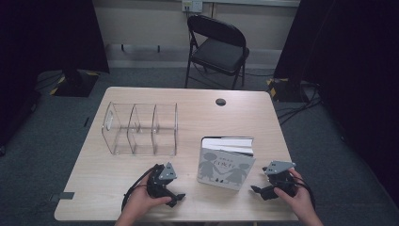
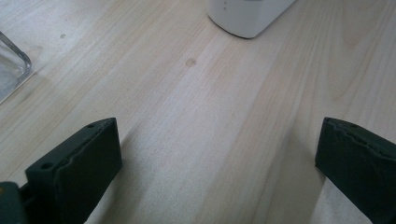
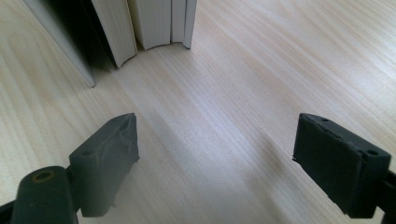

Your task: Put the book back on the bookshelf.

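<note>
A book (image 1: 226, 167) stands upright on the wooden table (image 1: 211, 117), slightly fanned, its grey cover with two dark silhouetted figures facing the near edge. My left gripper (image 1: 170, 186) rests left of it, open, with bare wood between the jaws (image 2: 217, 144). A white corner of the book (image 2: 247, 18) lies ahead of that gripper. My right gripper (image 1: 262, 180) sits to the right of the book, also open and holding nothing (image 3: 215, 140). The book's page block (image 3: 154, 23) stands just beyond the right gripper's left jaw.
A clear acrylic organiser (image 1: 141, 128) with three compartments stands at the table's left middle; its corner (image 2: 11, 70) shows in the left gripper view. A black grommet (image 1: 220, 101) sits near the far edge. A folding chair (image 1: 217, 49) stands behind the table.
</note>
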Demonstrator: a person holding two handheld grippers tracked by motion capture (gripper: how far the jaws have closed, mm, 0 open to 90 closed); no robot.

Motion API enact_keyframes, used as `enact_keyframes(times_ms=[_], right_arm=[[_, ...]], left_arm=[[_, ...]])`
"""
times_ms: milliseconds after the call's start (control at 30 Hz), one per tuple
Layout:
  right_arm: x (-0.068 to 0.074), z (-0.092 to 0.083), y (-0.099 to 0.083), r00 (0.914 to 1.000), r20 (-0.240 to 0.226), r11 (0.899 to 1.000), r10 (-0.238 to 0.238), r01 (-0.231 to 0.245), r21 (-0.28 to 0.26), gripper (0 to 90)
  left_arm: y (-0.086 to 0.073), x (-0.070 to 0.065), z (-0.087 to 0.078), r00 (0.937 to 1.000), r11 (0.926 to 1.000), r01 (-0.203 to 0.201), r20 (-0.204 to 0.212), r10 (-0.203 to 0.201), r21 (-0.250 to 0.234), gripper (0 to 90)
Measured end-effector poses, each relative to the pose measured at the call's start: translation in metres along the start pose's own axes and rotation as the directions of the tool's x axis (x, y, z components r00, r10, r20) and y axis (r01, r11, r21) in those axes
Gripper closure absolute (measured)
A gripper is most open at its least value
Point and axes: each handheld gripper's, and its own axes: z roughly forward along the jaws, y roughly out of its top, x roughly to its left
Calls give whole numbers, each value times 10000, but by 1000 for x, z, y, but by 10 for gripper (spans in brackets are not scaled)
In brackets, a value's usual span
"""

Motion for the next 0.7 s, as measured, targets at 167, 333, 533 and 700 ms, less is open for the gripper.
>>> enact_keyframes(times_ms=[167,333,533,700], right_arm=[[1,5,-4,9997,-44,9997,220,-221,-107,128],[-2,8,-8,9970,-228,9967,734,-742,-334,121],[-2,9,-14,9939,-290,9910,1059,-1079,-790,105],[-3,11,-17,9924,-209,9857,1216,-1232,-1150,104]], left_arm=[[1,0,-1,10000,9999,-46,85,45,150,0],[3,0,-2,9999,9993,-94,83,91,371,2],[8,2,-4,9999,9981,-45,139,36,622,54],[17,3,-6,9999,9955,-73,122,61,943,151]])
